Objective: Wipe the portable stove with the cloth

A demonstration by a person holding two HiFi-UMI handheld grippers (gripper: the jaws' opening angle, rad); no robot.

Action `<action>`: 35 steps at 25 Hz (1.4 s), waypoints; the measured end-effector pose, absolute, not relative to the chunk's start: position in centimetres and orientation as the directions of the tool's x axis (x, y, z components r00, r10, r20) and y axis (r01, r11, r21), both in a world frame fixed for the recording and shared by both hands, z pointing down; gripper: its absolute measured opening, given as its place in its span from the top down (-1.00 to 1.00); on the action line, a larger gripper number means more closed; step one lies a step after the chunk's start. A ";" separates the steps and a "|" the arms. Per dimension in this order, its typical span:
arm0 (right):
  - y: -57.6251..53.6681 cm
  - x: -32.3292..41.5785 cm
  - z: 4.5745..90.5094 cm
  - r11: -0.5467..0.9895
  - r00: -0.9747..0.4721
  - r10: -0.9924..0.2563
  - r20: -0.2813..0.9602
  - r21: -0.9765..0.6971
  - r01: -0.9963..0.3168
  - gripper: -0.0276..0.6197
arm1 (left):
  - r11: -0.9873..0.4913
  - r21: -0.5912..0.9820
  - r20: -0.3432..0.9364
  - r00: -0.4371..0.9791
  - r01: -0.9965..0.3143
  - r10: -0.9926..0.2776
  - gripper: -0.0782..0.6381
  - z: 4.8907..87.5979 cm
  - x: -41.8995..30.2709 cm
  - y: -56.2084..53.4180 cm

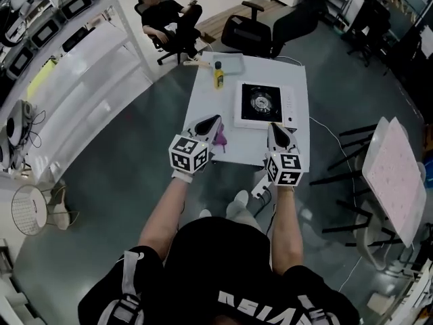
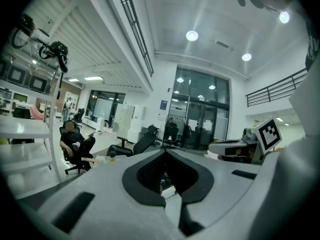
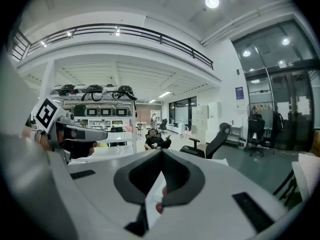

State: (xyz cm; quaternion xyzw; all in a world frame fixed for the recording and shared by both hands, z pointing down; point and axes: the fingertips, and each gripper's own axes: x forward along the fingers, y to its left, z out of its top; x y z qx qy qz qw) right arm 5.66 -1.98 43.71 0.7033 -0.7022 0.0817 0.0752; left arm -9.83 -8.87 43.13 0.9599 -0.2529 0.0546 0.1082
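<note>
Stove's burner point(image 1: 259, 101), head view only

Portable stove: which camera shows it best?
Head view. It looks down on the whole portable stove, burner and all, on the white table. The left gripper view and right gripper view look level across the room; their own jaws block the tabletop, so the stove cannot be made out in either.

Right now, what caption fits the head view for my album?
Left tool and right tool near a table with portable stove, purple cloth, yellow bottle.
</note>
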 end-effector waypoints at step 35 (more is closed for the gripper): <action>-15.2 8.1 45.9 0.167 -0.181 -0.954 0.239 -0.076 -0.983 0.89 | -0.746 0.196 0.166 0.771 -0.637 -0.615 0.77 44.1 -7.6 -19.6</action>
